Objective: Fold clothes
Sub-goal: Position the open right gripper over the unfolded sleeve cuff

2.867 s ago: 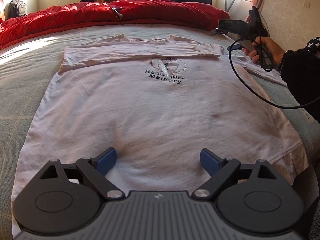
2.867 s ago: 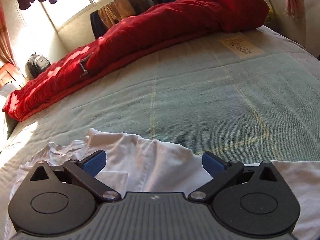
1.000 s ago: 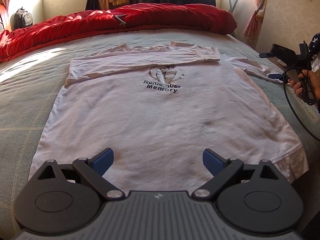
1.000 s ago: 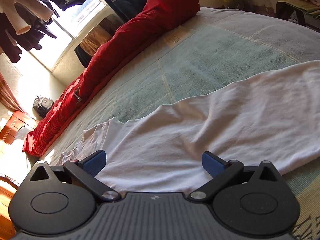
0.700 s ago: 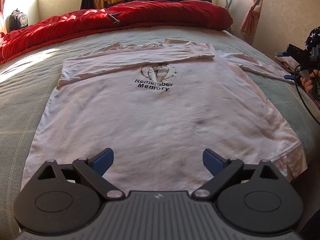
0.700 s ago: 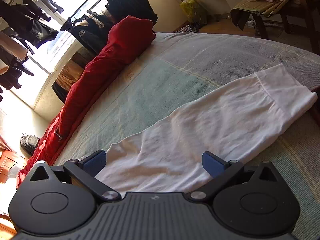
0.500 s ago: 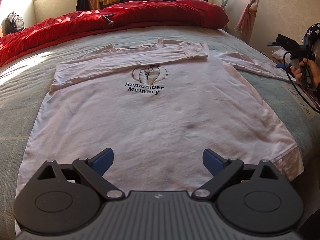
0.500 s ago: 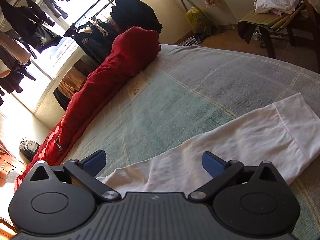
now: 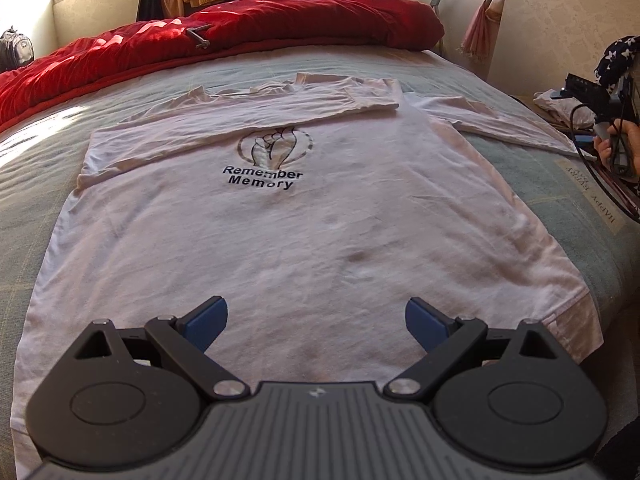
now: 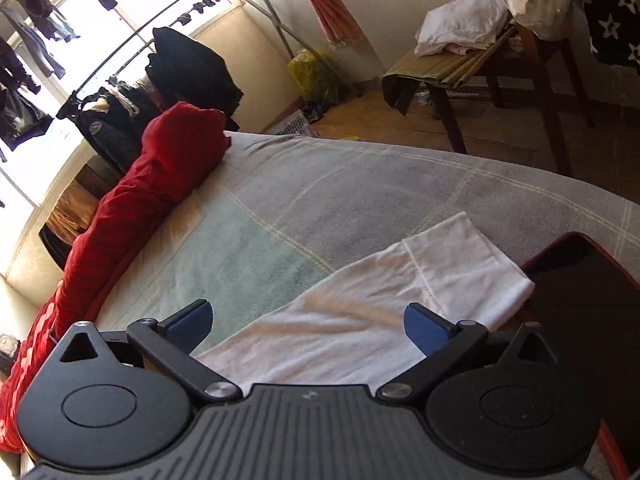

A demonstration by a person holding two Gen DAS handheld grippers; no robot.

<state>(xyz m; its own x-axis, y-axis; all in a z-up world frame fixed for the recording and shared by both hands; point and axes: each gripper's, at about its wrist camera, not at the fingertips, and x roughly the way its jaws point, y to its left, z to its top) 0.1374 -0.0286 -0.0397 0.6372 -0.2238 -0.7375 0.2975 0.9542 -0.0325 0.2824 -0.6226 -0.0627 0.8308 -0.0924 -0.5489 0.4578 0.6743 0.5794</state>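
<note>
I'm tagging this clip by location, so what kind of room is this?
Most likely a lived-in bedroom: a bed with a rolled red quilt, a white shirt spread on it, and a clothes rack by the window.

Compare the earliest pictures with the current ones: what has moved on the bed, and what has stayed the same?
The right gripper has travelled from the shirt's collar end outward along the unfolded sleeve to near its cuff, gripping nothing. The left gripper stays open over the hem; the white long-sleeved shirt lies flat, its other sleeve still folded across the chest.
</note>
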